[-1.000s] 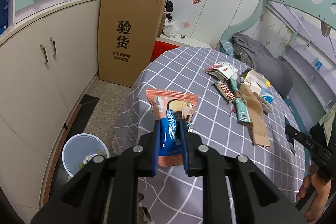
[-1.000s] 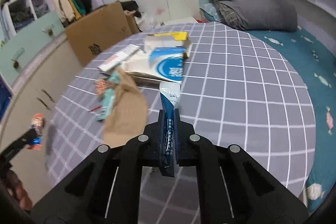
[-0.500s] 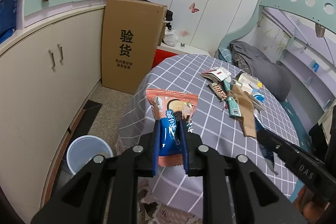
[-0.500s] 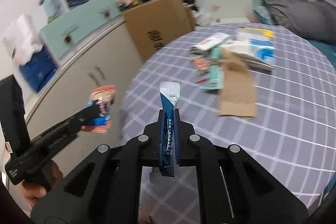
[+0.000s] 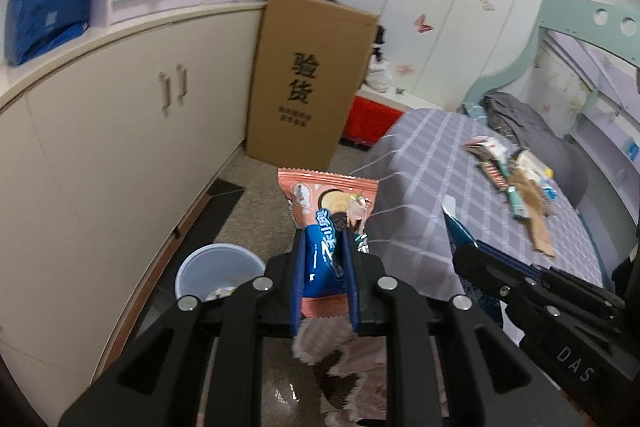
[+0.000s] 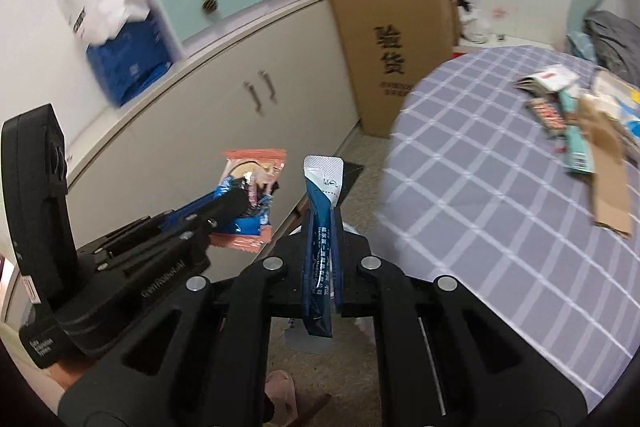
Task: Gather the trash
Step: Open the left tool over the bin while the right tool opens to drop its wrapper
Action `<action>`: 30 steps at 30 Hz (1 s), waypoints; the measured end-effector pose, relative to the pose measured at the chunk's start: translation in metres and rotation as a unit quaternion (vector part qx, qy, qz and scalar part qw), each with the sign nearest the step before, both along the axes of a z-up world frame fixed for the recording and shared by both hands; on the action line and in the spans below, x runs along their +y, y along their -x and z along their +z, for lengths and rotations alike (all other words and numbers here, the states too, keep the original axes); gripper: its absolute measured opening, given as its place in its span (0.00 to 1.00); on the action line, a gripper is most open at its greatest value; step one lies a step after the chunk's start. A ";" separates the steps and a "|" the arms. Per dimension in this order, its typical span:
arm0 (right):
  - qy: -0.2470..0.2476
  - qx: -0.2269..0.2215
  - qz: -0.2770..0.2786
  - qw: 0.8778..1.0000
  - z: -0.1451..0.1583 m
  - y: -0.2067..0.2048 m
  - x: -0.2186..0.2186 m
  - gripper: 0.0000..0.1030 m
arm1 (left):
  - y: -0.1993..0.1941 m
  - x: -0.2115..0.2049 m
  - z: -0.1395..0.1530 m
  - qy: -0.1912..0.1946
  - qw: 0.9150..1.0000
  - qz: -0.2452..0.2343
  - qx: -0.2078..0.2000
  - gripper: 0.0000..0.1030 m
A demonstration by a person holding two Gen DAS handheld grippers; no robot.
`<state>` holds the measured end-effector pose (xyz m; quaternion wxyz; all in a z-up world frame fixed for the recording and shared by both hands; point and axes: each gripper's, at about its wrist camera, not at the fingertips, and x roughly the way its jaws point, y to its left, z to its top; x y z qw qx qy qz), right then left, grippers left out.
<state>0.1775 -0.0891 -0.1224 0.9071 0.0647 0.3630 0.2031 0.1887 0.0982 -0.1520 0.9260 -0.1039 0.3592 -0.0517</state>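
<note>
The bin stands on the floor. Right of it, above, the left gripper clamps a snack wrapper. Further right of the bin, the right gripper pinches a blue sachet.

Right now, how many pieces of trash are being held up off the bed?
2. A pink snack wrapper sits in the left jaws; a slim blue sachet sits in the right jaws. More litter remains on the bed, uncounted.
</note>
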 end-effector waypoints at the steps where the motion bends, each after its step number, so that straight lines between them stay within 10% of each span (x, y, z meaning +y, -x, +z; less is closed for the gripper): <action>1: 0.002 0.003 0.007 1.000 -0.004 -0.003 0.009 0.08 | -0.003 0.008 -0.006 0.000 1.000 0.007 0.006 0.17; 25: 0.076 0.025 0.040 0.996 -0.076 -0.098 0.110 0.08 | -0.113 0.110 -0.103 0.024 0.989 0.072 0.127 0.20; 26: 0.072 0.027 0.041 0.996 -0.077 -0.100 0.110 0.08 | -0.119 0.113 -0.106 0.032 0.988 0.077 0.132 0.23; 28: 0.076 0.027 0.038 0.996 -0.079 -0.104 0.112 0.08 | -0.123 0.118 -0.109 0.031 0.986 0.100 0.132 0.59; 30: 0.075 0.031 0.039 0.996 -0.082 -0.107 0.114 0.08 | -0.121 0.123 -0.110 0.031 0.984 0.115 0.132 0.62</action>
